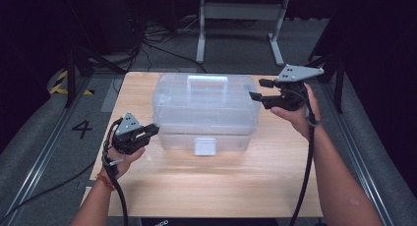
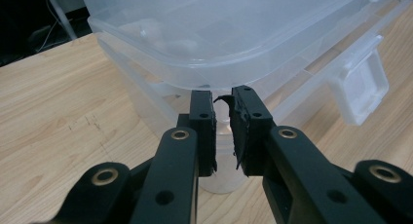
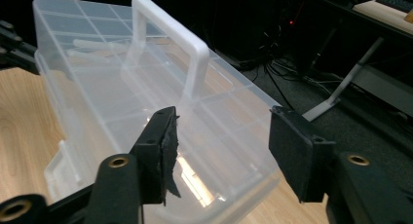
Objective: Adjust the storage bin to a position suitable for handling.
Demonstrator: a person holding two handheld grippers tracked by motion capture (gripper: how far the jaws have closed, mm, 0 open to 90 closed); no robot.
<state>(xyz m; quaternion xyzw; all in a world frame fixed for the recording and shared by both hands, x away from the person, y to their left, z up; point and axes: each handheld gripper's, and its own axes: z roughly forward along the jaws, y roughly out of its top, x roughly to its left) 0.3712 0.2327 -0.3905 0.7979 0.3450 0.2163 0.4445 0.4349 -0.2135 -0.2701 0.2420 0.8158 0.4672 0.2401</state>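
A clear plastic storage box (image 1: 204,105) stands mid-table with its lid down, a white handle (image 1: 208,79) on top and a white latch (image 1: 205,146) at the front. My left gripper (image 1: 151,130) is low at the box's front left corner, jaws nearly together with nothing between them. In the left gripper view the left gripper (image 2: 222,100) points at the lower corner of the box (image 2: 219,29), with the latch (image 2: 365,87) off to the right. My right gripper (image 1: 256,88) hangs open at the box's right end. In the right gripper view the right gripper (image 3: 224,121) is spread above the lid (image 3: 97,83), near the handle (image 3: 195,48).
The wooden table (image 1: 196,186) has bare surface in front of the box and on both sides. Beyond its far edge are a white desk frame (image 1: 241,19), cables on the grey floor (image 1: 147,44), and yellow-black tape (image 1: 61,83) at the left.
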